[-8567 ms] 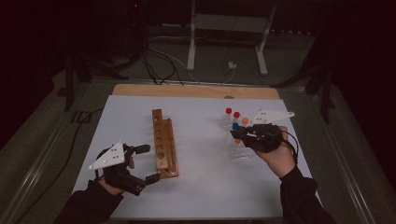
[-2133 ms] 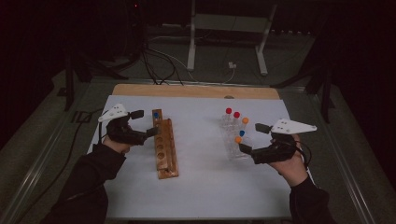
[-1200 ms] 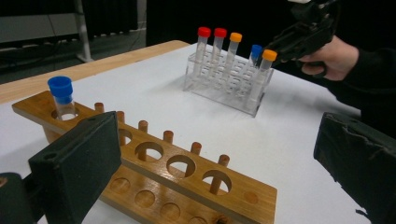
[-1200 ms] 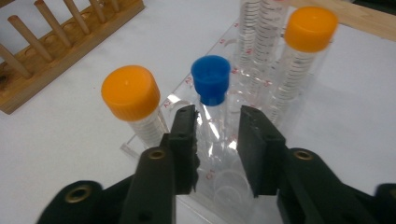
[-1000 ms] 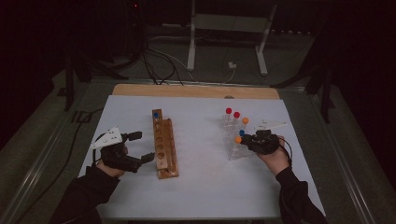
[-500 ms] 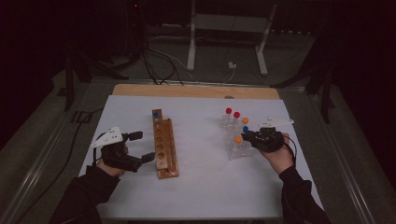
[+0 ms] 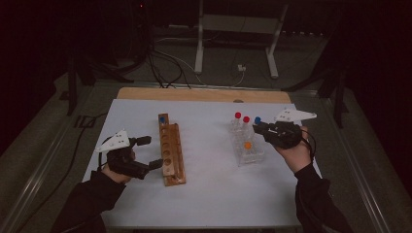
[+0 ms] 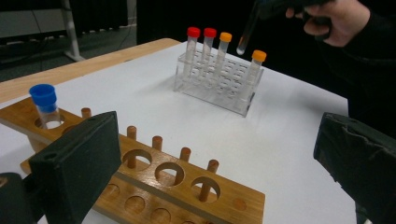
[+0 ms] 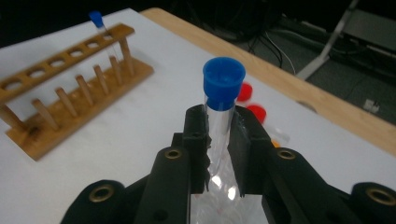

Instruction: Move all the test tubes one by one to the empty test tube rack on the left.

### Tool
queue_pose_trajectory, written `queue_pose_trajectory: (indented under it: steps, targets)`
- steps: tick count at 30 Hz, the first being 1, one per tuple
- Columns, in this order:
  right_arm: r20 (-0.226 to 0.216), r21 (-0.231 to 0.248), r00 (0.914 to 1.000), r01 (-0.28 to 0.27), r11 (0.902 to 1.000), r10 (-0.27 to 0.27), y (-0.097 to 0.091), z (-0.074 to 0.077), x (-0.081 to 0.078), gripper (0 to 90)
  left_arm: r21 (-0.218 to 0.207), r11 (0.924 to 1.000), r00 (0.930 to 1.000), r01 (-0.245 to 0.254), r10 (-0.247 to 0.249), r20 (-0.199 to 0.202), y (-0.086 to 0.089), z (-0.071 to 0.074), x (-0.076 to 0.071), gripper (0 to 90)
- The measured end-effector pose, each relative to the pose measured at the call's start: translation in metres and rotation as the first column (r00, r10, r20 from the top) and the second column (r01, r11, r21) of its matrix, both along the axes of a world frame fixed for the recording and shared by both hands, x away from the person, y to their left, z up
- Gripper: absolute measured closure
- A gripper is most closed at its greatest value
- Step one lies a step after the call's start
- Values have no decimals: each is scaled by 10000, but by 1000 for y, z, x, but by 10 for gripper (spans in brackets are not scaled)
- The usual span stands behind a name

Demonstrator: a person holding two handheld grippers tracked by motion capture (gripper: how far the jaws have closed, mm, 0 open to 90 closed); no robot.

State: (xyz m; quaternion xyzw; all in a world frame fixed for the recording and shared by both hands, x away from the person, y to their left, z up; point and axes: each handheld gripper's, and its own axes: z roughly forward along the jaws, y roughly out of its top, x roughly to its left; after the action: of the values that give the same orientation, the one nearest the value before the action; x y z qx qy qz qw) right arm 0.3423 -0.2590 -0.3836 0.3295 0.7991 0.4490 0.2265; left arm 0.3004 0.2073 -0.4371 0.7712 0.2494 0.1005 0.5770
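- a wooden rack (image 7: pixel 171 153) is laid lengthwise on the white table (image 7: pixel 209 204), and every place below is told from it.
- nearest the person, just left of the rack's near end, the left gripper (image 7: pixel 145 153) is held in the left hand (image 7: pixel 116 160); its jaws are spread wide with nothing between them, and one jaw tip is seen just beside the rack's edge.
- in the left gripper view the two black jaws are seen far apart, with the near holes and pegs of the rack (image 8: pixel 154 177) between them.
- at the rack's far end a tube with a blue cap (image 8: pixel 44 105) is seen standing upright in the last hole.
- well to the right of the rack, a clear plastic stand (image 7: pixel 248 148) is set on the table; tubes with red caps (image 7: pixel 242 119) are stood along its far side and one with an orange cap (image 7: pixel 248 145) nearer its middle.
- above the far right side of that stand, well apart from the rack, the right gripper (image 7: pixel 258 127) is held in the right hand (image 7: pixel 294 150).
- its jaws are closed narrowly on a blue-capped tube (image 9: pixel 223 116), which is gripped on the glass just below the cap.
- in the left gripper view the tube (image 8: pixel 246 35) is seen tilted, its rounded bottom hanging in the air clear of the stand (image 8: pixel 219 79).
- in the right gripper view the rack (image 9: pixel 65 88) is seen farther off beyond the held tube.
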Motion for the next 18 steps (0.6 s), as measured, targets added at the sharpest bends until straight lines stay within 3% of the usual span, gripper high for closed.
queue_pose_trajectory:
  steps: [2, 8, 18]
  targets:
    - [154, 81, 9996, -235, 9997, 234, 7, 9, -2, 778, -19, 10000, 10000, 89, -89, -3, -1, 1, 1, 17]
    - [252, 101, 9978, -609, 9981, 606, 19, 14, -7, 778, 18, 9995, 9995, 319, -319, -11, -9, 8, 4, 17]
    - [-28, -24, 9906, -1371, 9906, 1370, 41, 3, -19, 778, 177, 9964, 9966, 825, -824, -86, -31, 16, 11, 17]
